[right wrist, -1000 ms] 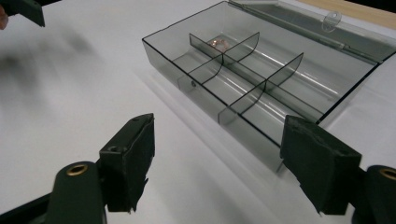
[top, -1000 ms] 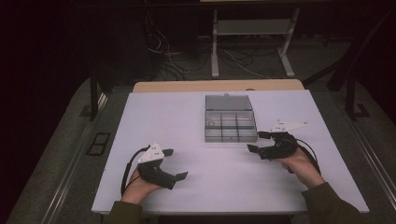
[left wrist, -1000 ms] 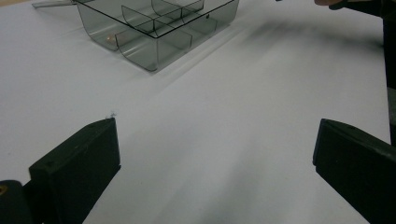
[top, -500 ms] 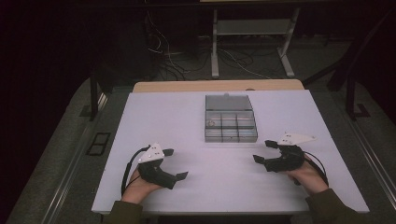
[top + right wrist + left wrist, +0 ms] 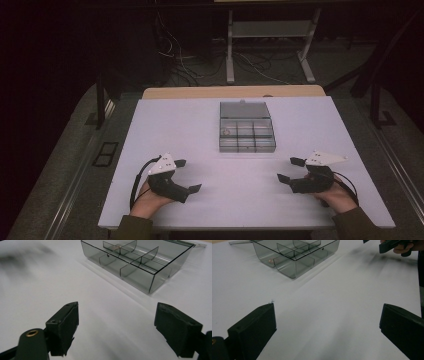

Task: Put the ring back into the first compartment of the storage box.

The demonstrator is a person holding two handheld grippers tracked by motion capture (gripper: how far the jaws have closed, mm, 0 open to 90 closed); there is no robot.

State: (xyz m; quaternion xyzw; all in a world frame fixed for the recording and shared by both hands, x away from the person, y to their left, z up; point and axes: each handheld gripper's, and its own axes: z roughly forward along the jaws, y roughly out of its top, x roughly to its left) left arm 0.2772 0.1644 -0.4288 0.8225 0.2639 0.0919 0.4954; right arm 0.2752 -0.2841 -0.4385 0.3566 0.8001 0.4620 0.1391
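A clear smoky plastic compartment box (image 5: 247, 148) sits on the white table (image 5: 180, 130), its lid folded back behind it. One small pale item (image 5: 226, 132) lies in a left compartment. My left gripper (image 5: 188, 175) rests near the table's front left, open, nothing between its jaws. My right gripper (image 5: 289, 169) is at the front right, its jaws have just been opening and stand open with only bare table between them. The left gripper view has its jaws (image 5: 328, 315) wide apart, facing the box (image 5: 294, 267). The right gripper view looks past its jaws (image 5: 116, 312) at the box (image 5: 140, 280).
A wooden strip (image 5: 230, 92) runs along the table's far edge. Beyond it are metal stand legs (image 5: 230, 55) and cables on dark floor. The person's other hand and gripper (image 5: 390, 245) sit at the top right of the left gripper view.
My right gripper has moved back from beside the box toward the table's front right and sunk lower. The left gripper has stayed in place.
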